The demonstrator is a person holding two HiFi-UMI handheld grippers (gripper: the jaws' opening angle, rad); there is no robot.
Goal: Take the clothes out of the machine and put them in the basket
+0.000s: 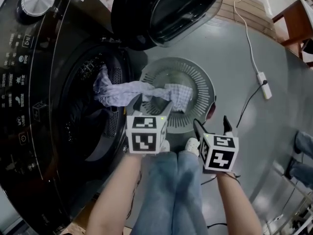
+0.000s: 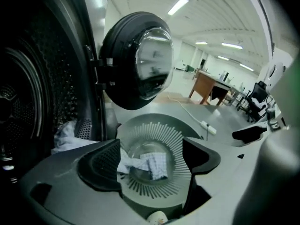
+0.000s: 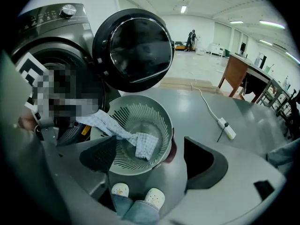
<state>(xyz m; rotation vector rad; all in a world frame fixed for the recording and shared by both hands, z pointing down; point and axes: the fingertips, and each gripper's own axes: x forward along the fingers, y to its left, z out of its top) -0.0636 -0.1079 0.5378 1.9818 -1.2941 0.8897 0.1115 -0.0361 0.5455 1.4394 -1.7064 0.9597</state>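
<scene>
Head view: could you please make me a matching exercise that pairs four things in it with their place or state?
Things:
1. cloth
2. machine door
3. basket
4. power strip

Places or states:
A. swung wide open
B. lying on the floor at the end of a white cable
C. standing on the floor just in front of the machine
D. stretched from the drum into the basket

Pairs: 1-D, 2-A, 3-C, 4-B
</scene>
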